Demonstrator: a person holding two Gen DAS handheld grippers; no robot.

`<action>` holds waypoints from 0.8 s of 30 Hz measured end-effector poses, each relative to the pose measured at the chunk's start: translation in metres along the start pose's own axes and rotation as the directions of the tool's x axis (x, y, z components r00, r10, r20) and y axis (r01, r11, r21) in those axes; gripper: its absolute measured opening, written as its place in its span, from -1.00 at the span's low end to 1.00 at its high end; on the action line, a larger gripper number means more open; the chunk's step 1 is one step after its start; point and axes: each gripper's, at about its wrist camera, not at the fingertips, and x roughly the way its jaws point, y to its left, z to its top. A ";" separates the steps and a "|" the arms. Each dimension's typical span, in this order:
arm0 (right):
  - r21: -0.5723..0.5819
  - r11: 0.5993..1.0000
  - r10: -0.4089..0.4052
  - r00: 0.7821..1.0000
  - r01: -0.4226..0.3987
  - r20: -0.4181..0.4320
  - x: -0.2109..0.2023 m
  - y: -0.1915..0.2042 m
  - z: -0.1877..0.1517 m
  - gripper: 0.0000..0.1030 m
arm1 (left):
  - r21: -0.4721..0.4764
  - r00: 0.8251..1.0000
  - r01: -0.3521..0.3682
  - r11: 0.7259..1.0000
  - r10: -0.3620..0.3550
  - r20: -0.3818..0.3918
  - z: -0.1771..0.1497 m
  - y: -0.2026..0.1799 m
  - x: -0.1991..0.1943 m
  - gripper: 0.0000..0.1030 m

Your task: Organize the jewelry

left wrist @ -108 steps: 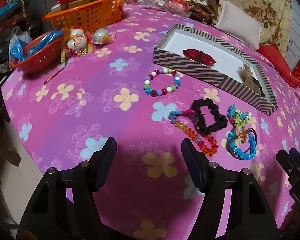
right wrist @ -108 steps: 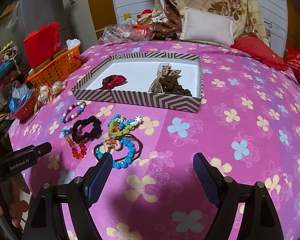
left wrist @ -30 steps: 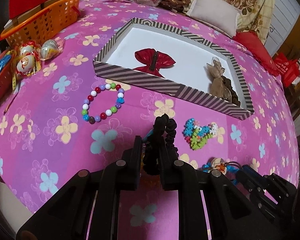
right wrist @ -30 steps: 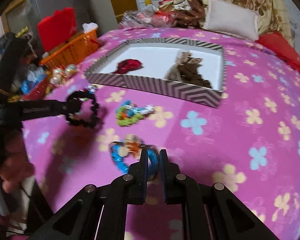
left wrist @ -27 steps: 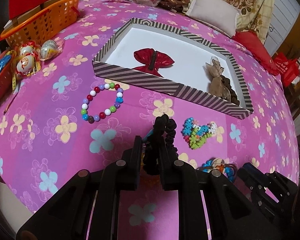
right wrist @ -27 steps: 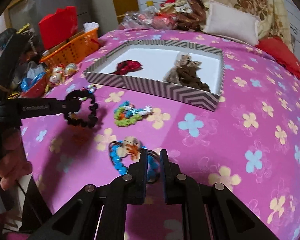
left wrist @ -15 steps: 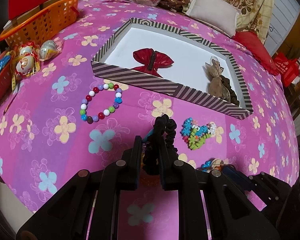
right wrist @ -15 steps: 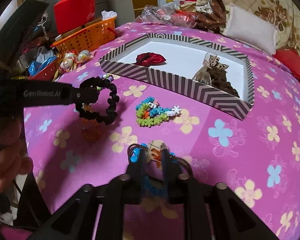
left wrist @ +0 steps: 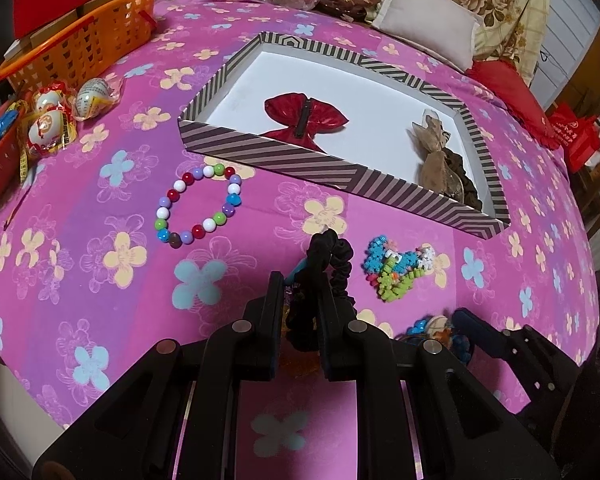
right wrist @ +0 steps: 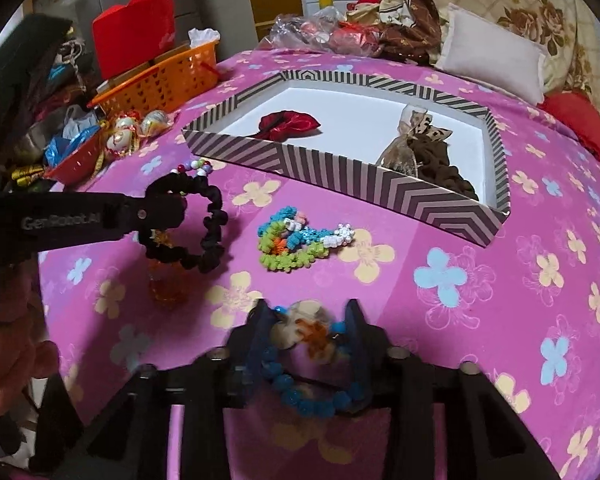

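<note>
above the flowered bed [left wrist: 100, 184], left gripper [left wrist: 298, 292] fingers clench the black scrunchie [right wrist: 204, 224]; right gripper [right wrist: 306, 334] fingers straddle the blue bracelet [right wrist: 300, 396], grip unclear—it could slip short of the striped box [right wrist: 340, 176].

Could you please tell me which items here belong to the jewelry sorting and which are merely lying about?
Job:
striped cardboard box
black fabric scrunchie, held by left gripper
multicoloured bead bracelet
blue bead bracelet

Lying about:
orange plastic basket
foil-wrapped eggs
white pillow
</note>
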 end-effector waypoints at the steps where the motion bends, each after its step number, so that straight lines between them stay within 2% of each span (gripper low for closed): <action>1: 0.003 1.000 0.006 1.000 -0.006 0.001 -0.001 -0.001 0.000 -0.60 | 0.002 1.000 0.001 1.000 -0.001 0.000 0.000 -0.001 0.000 -0.74; 2: 0.010 1.000 0.013 1.000 -0.013 0.000 -0.002 -0.002 0.000 -0.71 | 0.002 1.000 0.002 1.000 -0.002 0.001 0.000 -0.001 0.000 -0.74; 5: 0.011 0.999 0.031 0.999 -0.032 0.015 -0.011 -0.004 -0.002 -0.81 | -0.003 1.000 0.003 1.000 -0.003 0.003 0.002 0.000 -0.001 -0.74; 9: 0.012 0.999 0.032 0.999 -0.033 0.031 -0.021 -0.007 -0.003 -0.83 | -0.015 1.000 0.009 1.000 -0.009 0.002 0.001 0.002 -0.004 -0.74; 12: -0.048 0.999 0.017 1.000 -0.016 0.011 -0.022 -0.003 -0.004 -0.81 | -0.008 1.000 0.007 1.000 -0.007 0.008 -0.001 0.001 -0.007 -0.74; 15: -0.105 0.994 -0.006 1.000 0.003 -0.024 -0.021 0.001 -0.008 -0.74 | -0.011 1.000 0.008 1.000 -0.008 0.008 -0.001 0.002 -0.008 -0.74; 17: -0.131 0.991 -0.013 0.999 0.008 -0.040 -0.019 0.002 -0.011 -0.36 | -0.011 1.000 0.009 1.000 -0.009 0.008 -0.002 0.001 -0.008 -0.74; 18: -0.144 0.990 -0.015 0.999 0.008 -0.046 -0.017 0.002 -0.012 -0.30 | -0.011 1.000 0.009 1.000 -0.009 0.008 -0.002 0.001 -0.008 -0.74; 24: -0.250 0.968 -0.045 0.997 0.028 -0.062 -0.009 0.007 -0.007 -0.29 | -0.012 1.000 0.009 1.000 -0.009 0.004 -0.003 0.001 -0.008 -0.74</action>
